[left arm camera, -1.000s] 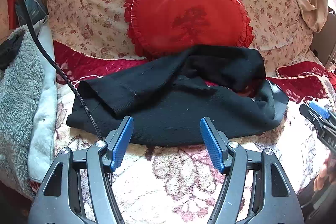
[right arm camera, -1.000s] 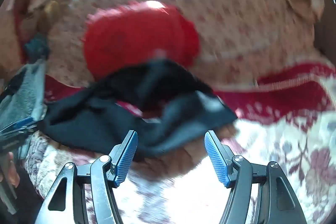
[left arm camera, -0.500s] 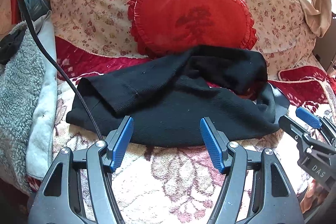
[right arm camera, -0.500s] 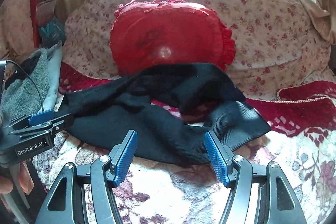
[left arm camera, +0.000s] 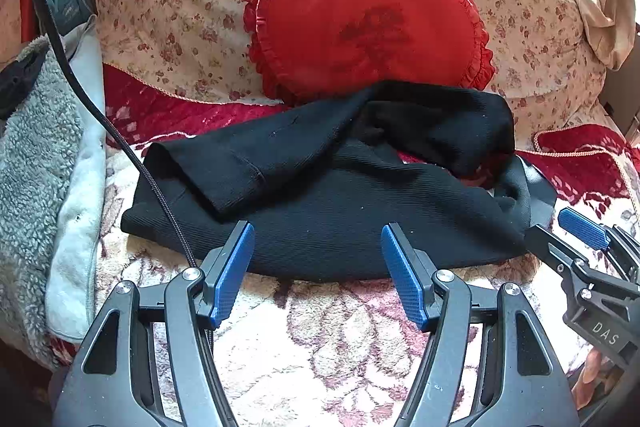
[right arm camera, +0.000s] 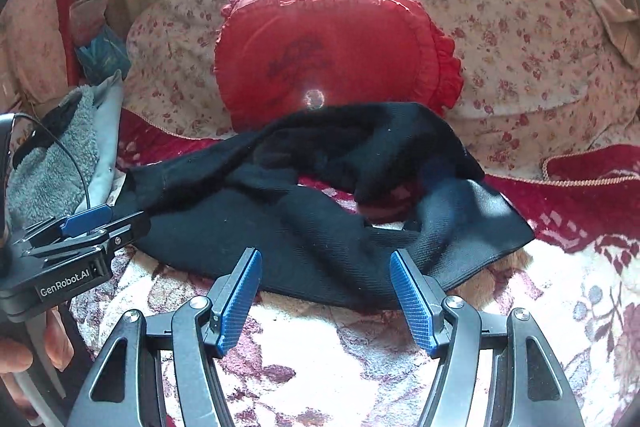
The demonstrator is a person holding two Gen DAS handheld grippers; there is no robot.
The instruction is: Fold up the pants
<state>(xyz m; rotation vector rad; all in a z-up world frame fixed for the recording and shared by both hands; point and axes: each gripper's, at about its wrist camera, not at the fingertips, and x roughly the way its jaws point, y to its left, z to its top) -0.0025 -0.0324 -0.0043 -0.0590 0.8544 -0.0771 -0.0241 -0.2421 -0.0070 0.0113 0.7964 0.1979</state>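
Note:
Black knit pants point(left arm camera: 320, 187) lie crumpled across a floral bed cover, one leg folded loosely over the other, their far edge against a red heart-shaped cushion point(left arm camera: 368, 23). My left gripper point(left arm camera: 316, 259) stands open just short of the pants' near edge, nothing between its blue pads. In the right wrist view the same pants point(right arm camera: 320, 211) lie ahead of my right gripper point(right arm camera: 326, 287), which is open and empty at their near hem. The right gripper point(left arm camera: 560, 231) also shows at the right edge of the left wrist view, and the left gripper point(right arm camera: 108, 221) at the left edge of the right one.
A grey fleece blanket point(left arm camera: 32, 155) is piled on the left. A black cable point(left arm camera: 100, 115) runs from upper left down over the pants' left end. A large floral pillow point(left arm camera: 180, 11) backs the cushion. A red quilt point(right arm camera: 580, 195) lies to the right. Fingers point(right arm camera: 24, 351) hold the left tool.
The right gripper swung left toward the pants and settled; its view went from blurred to sharp. In the left wrist view it moved in from the right edge. The left gripper stayed put.

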